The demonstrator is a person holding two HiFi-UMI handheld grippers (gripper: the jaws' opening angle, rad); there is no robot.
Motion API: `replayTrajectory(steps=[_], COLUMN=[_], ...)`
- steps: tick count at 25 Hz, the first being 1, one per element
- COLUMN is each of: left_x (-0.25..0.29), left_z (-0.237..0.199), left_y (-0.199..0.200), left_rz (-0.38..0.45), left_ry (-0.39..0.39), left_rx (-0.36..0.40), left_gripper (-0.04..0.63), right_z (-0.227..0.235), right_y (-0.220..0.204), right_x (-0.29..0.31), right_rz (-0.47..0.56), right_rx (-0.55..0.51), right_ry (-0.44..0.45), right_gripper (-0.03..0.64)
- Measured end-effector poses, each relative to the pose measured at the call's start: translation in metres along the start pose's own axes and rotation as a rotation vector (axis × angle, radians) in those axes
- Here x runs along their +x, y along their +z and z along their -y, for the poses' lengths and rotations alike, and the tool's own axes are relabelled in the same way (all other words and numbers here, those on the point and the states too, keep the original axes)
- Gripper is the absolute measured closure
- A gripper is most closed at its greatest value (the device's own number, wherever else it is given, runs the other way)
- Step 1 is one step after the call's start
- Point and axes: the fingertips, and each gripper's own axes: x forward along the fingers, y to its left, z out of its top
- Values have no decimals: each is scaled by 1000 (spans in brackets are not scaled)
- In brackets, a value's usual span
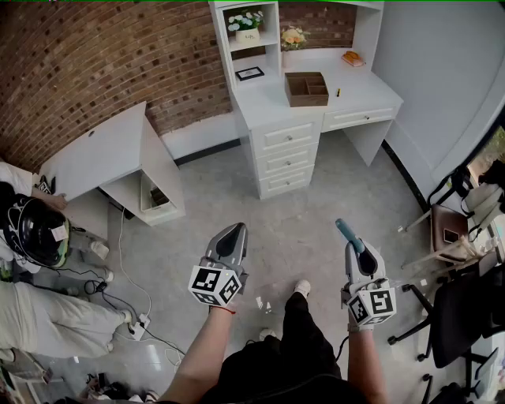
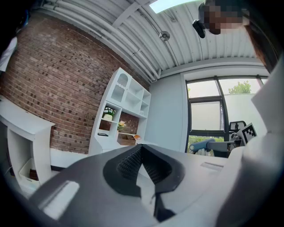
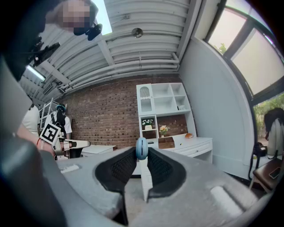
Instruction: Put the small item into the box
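Observation:
My right gripper [image 1: 356, 248] is shut on a small blue item [image 1: 347, 233] that sticks out past its tips. In the right gripper view the blue item [image 3: 141, 148] sits pinched between the two dark pads [image 3: 123, 166]. The left gripper [image 1: 234, 230] is held level beside it, shut and empty; its pads [image 2: 131, 160] meet at the tip. The brown compartment box [image 1: 306, 88] stands far ahead on the white desk [image 1: 359, 96], and shows small as the box [image 3: 166, 142] in the right gripper view. Both grippers hang over the floor, well short of the desk.
The desk has a drawer stack [image 1: 286, 158] and a shelf unit with flowers [image 1: 246, 24]. An orange object [image 1: 353, 58] lies at its back right. A low white table [image 1: 102, 150] and a person [image 1: 35, 316] are at the left, with cables [image 1: 130, 304] on the floor. Chairs [image 1: 454, 229] stand at the right.

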Motion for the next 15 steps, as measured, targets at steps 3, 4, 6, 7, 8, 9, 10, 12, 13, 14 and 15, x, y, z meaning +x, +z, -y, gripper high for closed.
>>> replayTrajectory(steps=[3, 4, 6, 7, 8, 9, 10, 12, 13, 14, 15], left_x=[33, 44, 67, 80, 92, 104, 115, 135, 144, 152, 160], left_z=[-10, -12, -14, -15, -17, -18, -19, -22, -24, -25, -25], left_y=[-7, -8, -9, -8, -9, -10, -12, -14, -14, -15, -15], left_rz=[-21, -24, -25, -25, -27, -30, -35, -44, -49, -54, -58], left_ry=[3, 2, -1, -2, -3, -5, -7, -4, -1, 1, 1], left_rx=[-4, -4, -2, -2, -4, -7, -10, -15, -15, -14, -12], left_gripper=[594, 594, 594, 594, 594, 594, 594, 594, 594, 594, 594], right_z=[20, 27, 43, 52, 61, 70, 78, 92, 97, 103, 108], right_y=[-5, -6, -4, -3, -2, -2, -2, -3, -4, -5, -5], right_x=[28, 36, 53, 62, 71, 80, 88, 104, 111, 117, 123], right_rz=[-18, -21, -24, -24, -24, -26, -29, -38, -43, -48, -52], right_rx=[0, -3, -12, -14, -14, -11, -8, 2, 5, 7, 9], right_ry=[-16, -17, -14, -15, -19, -24, -29, -32, -31, -30, -30], right_gripper=[541, 541, 541, 541, 541, 541, 541, 541, 541, 541, 541])
